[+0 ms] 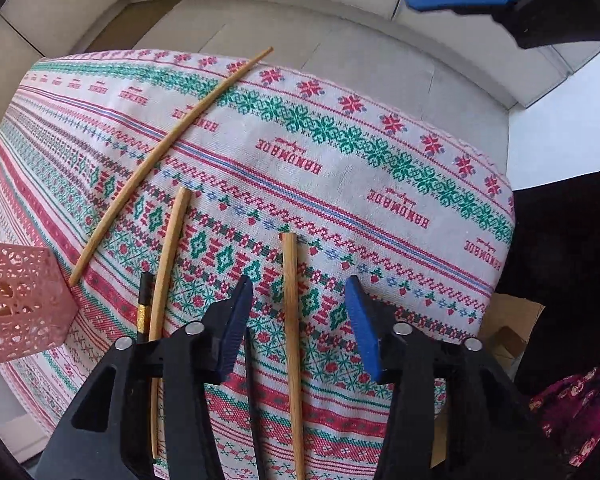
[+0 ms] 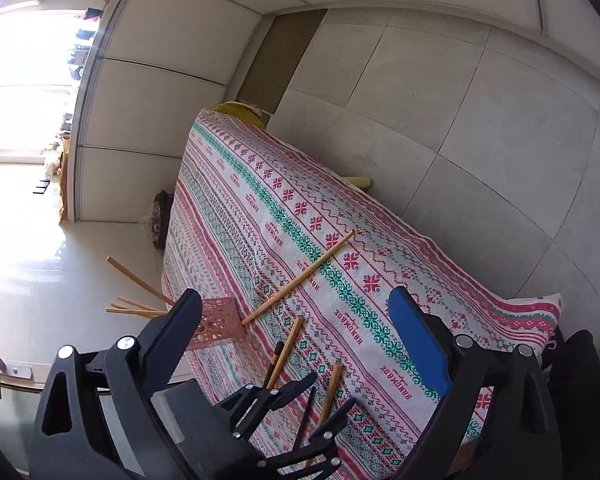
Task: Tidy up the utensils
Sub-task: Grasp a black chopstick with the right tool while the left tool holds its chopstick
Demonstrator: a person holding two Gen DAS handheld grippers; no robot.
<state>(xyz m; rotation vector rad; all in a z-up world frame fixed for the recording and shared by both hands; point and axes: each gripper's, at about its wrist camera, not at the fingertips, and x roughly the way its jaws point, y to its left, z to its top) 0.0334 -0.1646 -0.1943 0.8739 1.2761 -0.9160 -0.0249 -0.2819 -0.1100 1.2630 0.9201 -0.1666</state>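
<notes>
1. A straight, light-brown wooden chopstick [image 1: 291, 336] lies on the patterned cloth directly between the two blue fingertip pads of the left gripper [image 1: 300, 320]. The pads stand spread on either side of it and neither touches it.
2. A second wooden chopstick [image 1: 168, 264] lies just to the left of the first, outside the left gripper's left finger. A black chopstick with a gold band [image 1: 144, 304] lies close beside it; whether the two touch cannot be determined.
3. A third, longer wooden chopstick [image 1: 168, 144] lies diagonally further up the cloth, well apart from the left gripper, its far tip near the cloth's back edge.
4. A pink perforated square plastic holder [image 1: 16, 300] stands at the left edge of the cloth. In the right wrist view the same holder [image 2: 220, 322] contains several wooden sticks [image 2: 140, 296] that lean out over the floor.
5. The right gripper [image 2: 300, 312] hangs above the table with its fingers wide apart and nothing between them. One of its blue pads also shows at the upper right of the left wrist view.
6. The woven cloth [image 1: 340, 160], white with red and green bands and the repeated word "HANDMADE", covers the table top.
7. Beyond the table are grey floor tiles [image 2: 460, 120] and pale wall panels [image 2: 140, 100].
</notes>
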